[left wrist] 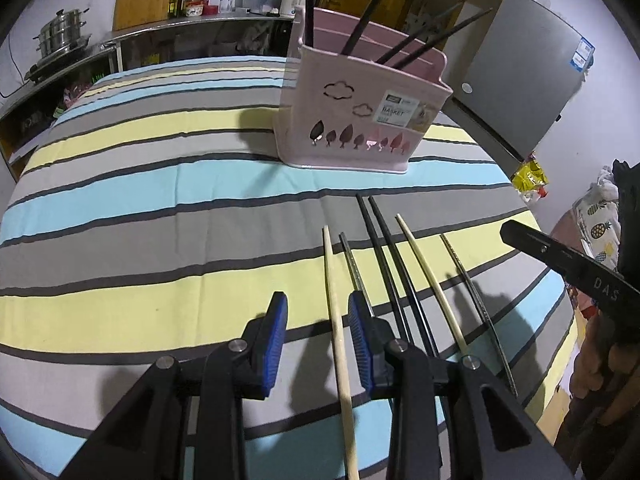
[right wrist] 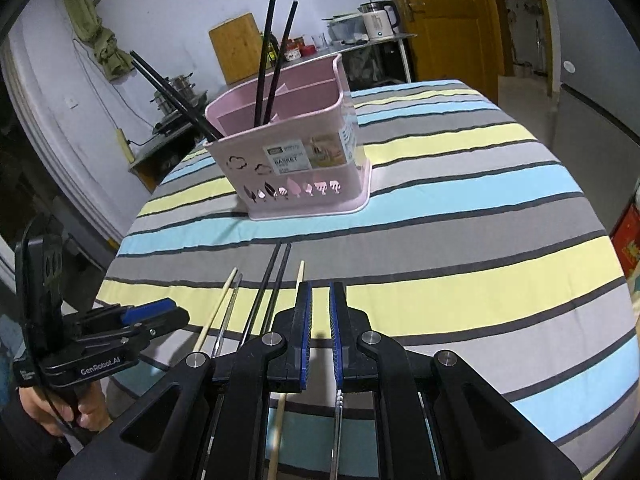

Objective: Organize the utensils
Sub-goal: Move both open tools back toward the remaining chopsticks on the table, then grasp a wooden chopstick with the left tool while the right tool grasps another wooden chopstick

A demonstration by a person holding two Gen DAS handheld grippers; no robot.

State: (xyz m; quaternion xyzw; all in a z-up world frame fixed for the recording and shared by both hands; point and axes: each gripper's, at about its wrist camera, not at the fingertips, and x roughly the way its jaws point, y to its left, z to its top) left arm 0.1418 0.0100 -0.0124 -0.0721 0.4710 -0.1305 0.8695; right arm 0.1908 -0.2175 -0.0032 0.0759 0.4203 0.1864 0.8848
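Round table under a striped tablecloth [left wrist: 140, 200], blue, yellow and grey bands. Pink utensil basket [left wrist: 352, 120] stands upright toward the far side, several black chopsticks [left wrist: 372, 8] leaning out of its compartments; which compartment each sits in is unclear.

Six loose chopsticks lie in a row on the cloth near the front edge, roughly parallel, tips toward the basket: a pale wooden chopstick [left wrist: 334, 300], a metal chopstick [left wrist: 352, 264], a pair of black chopsticks [left wrist: 380, 248], a second wooden chopstick [left wrist: 428, 272], a second metal chopstick [left wrist: 468, 284].

Left gripper [left wrist: 318, 336] hangs low over the leftmost wooden chopstick, jaws partly apart, stick passing between the blue pads [left wrist: 276, 344] with gaps on both sides, nothing gripped.

Right gripper [right wrist: 320, 344] hangs over the right end of the row, jaws narrow, a slim gap between its pads, nothing in it; the rightmost metal chopstick runs under that gap. A hand [right wrist: 60, 408] holds the left gripper's handle at the table's left edge in the right wrist view.
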